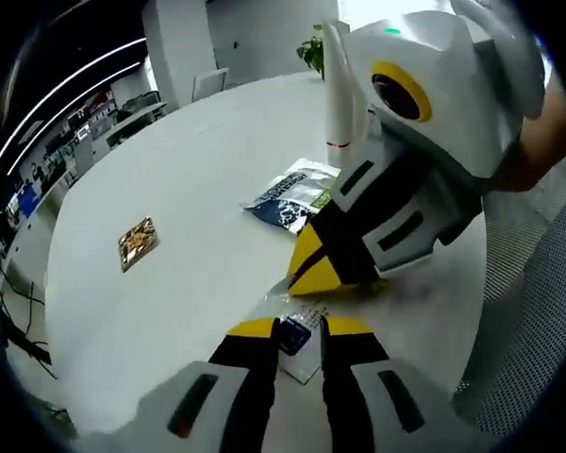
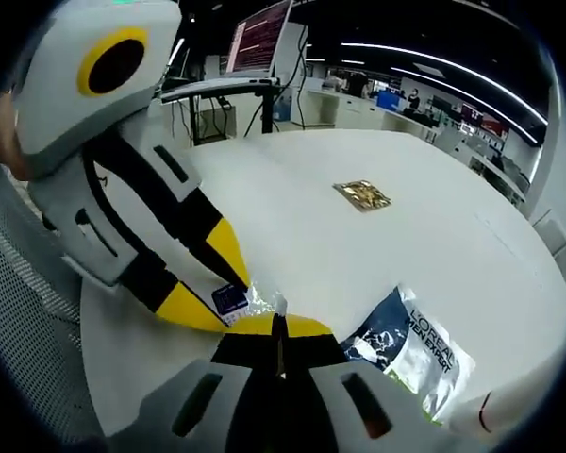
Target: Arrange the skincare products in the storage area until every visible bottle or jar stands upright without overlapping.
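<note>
— Clear plastic, that little packet [image 1: 297,338] with the dark blue label? Why are both tools on it?

— Looks like a flat sample packet lying on the white table [image 1: 170,311]. My guess is each side pins or pinches an edge so it can be lifted or straightened; it can't stand by itself.

— How is the left hand-held gripper [image 1: 300,332] set?

— Its yellow-tipped jaws are a little apart with the packet's blue label between them, seemingly closing on it; whether they grip it I cannot tell. It comes in low, nearly level with the table.

— And the right hand-held gripper [image 2: 279,326]?

— In its own view the jaws are pressed together, pinching the crinkled clear edge of the packet at about 12 o'clock of the tips. From the left gripper view it slants down steeply from 1 o'clock, tips on the table.

— Anything else nearby?

— A dark blue and silver pouch [image 2: 412,354] lies flat at 4 o'clock in the right gripper view, a white tube [image 1: 338,94] stands upright behind it, and a small gold packet [image 1: 137,242] lies well apart.
</note>
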Demonstrator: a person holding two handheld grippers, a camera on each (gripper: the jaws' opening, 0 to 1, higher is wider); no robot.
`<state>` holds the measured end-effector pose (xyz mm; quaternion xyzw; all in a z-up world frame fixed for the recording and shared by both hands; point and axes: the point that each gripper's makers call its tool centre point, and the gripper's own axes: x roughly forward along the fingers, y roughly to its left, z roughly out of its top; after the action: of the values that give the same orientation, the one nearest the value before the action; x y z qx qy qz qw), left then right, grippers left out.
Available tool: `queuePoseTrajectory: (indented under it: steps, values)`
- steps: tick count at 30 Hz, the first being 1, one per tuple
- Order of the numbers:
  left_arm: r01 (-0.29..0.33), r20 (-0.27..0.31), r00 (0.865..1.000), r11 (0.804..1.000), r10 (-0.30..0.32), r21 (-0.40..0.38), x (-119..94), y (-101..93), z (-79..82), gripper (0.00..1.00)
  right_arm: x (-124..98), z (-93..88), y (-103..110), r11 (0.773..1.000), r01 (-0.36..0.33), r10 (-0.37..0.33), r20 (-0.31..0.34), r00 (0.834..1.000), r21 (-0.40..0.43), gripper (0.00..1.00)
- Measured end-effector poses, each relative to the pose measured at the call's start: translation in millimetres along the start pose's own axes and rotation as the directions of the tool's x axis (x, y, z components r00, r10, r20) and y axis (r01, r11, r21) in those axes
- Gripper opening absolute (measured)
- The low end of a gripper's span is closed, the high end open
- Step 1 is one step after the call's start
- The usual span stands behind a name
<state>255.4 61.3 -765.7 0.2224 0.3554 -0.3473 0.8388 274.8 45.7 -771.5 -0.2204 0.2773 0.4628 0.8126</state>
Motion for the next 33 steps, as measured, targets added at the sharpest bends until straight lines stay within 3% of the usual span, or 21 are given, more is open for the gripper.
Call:
queuePoseTrajectory:
  steps: [15, 18, 21, 24, 33]
  values:
    - [0.01, 0.012, 1.0, 1.0, -0.01, 0.004, -0.1, 0.7, 2.3, 0.18, -7.8, -2.5, -7.0, 0.999, 0.046, -0.046, 0.01, 0.999, -0.026, 0.12]
    - [0.012, 0.012, 1.0, 1.0, -0.012, 0.008, -0.6, 0.6, 2.9, 0.18, -9.2, 3.5, -6.5, 0.998, 0.051, -0.05, 0.032, 0.998, -0.036, 0.12]
    - [0.016, 0.012, 1.0, 1.0, -0.016, 0.014, -0.7, 1.0, 2.5, 0.18, -6.5, 8.9, 0.1, 1.0, 0.017, -0.016, 0.054, 0.998, -0.015, 0.15]
    - [0.023, 0.014, 1.0, 1.0, -0.023, 0.02, -1.0, 1.1, 2.7, 0.18, -4.6, 8.0, 1.7, 1.0, 0.013, -0.012, 0.038, 0.999, -0.02, 0.15]
    - [0.038, 0.014, 0.999, 0.999, -0.038, 0.032, -2.4, -0.1, 3.6, 0.19, 0.2, -1.6, -2.6, 0.987, 0.009, -0.013, 0.022, 1.0, 0.163, 0.14]
